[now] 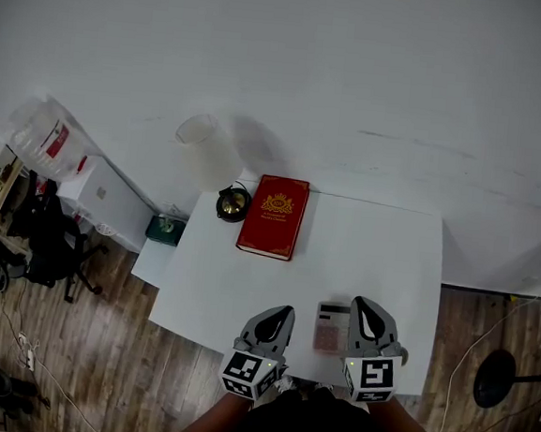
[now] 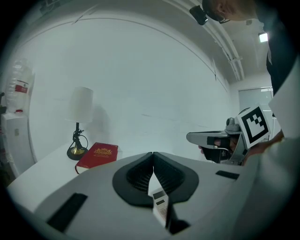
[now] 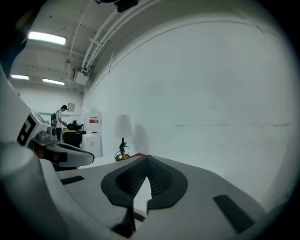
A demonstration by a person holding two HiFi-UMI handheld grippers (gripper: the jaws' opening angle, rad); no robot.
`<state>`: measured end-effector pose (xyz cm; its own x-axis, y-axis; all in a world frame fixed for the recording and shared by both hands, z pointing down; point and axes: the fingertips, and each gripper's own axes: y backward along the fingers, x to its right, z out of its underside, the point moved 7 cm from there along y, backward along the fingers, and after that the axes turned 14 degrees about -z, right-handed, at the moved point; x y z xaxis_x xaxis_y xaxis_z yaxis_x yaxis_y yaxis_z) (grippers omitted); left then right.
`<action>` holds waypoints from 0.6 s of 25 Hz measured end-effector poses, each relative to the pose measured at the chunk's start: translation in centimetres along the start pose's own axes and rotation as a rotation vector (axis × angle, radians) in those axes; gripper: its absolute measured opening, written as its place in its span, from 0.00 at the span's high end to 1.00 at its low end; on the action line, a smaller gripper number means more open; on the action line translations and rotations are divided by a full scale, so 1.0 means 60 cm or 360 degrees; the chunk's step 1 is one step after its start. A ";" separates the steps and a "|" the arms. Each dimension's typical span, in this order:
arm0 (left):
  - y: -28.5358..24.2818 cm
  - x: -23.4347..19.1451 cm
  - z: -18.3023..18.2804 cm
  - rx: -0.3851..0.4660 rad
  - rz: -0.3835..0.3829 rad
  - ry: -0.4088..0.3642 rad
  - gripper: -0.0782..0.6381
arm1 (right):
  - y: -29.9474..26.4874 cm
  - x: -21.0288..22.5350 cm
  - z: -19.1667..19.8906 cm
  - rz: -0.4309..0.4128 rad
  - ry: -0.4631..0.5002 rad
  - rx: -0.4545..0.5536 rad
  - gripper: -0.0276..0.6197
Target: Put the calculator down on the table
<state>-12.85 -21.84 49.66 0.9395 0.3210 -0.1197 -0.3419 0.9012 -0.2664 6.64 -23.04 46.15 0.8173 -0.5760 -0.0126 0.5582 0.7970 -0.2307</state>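
The desk [image 1: 381, 248] is a smooth white rectangular slab standing on a wood-plank floor [image 1: 88, 364]. The calculator [image 1: 331, 327] lies flat on it near the near edge, right of centre. It is a pale, slim rectangle with rows of small keys and a display strip at its far end.

It lies between the two tools. The left gripper [image 1: 283, 313] hangs just to its left and the right gripper [image 1: 363, 306] just beside its right edge; neither is touching it. Each gripper has grey moulded shells with ribbed black pads. In both gripper views the tips are pressed together with nothing pinched.

A red hardcover book [image 1: 274, 216] with a gold emblem lies at the far edge. A table lamp [image 1: 233, 202] with a brass base and a white shade stands at the far left corner.
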 end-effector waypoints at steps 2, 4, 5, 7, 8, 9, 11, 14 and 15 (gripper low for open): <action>0.000 0.000 -0.007 0.0013 0.0012 0.0000 0.86 | 0.007 -0.002 -0.013 0.0037 0.0108 0.0051 0.93; 0.000 0.000 -0.013 0.0028 0.0019 0.0003 0.86 | 0.011 -0.006 -0.031 0.0030 0.0153 0.0114 0.93; -0.001 0.000 -0.016 0.0036 0.0020 0.0003 0.86 | 0.012 -0.007 -0.038 0.0026 0.0152 0.0137 0.93; -0.003 -0.001 -0.020 0.0053 0.0018 -0.0001 0.86 | 0.014 -0.006 -0.044 0.0024 0.0145 0.0144 0.93; -0.004 -0.001 -0.022 0.0059 0.0019 -0.0003 0.86 | 0.014 -0.005 -0.045 0.0019 0.0139 0.0146 0.93; -0.005 -0.001 -0.022 0.0062 0.0020 -0.0005 0.86 | 0.014 -0.004 -0.046 0.0013 0.0126 0.0150 0.93; -0.005 -0.001 -0.024 0.0061 0.0021 -0.0010 0.86 | 0.015 -0.001 -0.043 0.0013 0.0077 0.0151 0.93; -0.008 -0.004 -0.027 0.0074 0.0009 -0.0014 0.86 | 0.014 0.003 -0.038 0.0024 0.0052 0.0146 0.93; -0.011 -0.005 -0.027 0.0085 0.0011 -0.0014 0.86 | 0.014 0.005 -0.038 0.0030 0.0063 0.0146 0.93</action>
<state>-12.92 -22.98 48.31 0.9374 0.3295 -0.1129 -0.3468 0.9132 -0.2140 7.02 -22.95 43.72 0.8224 -0.5663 -0.0549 0.5552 0.8198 -0.1399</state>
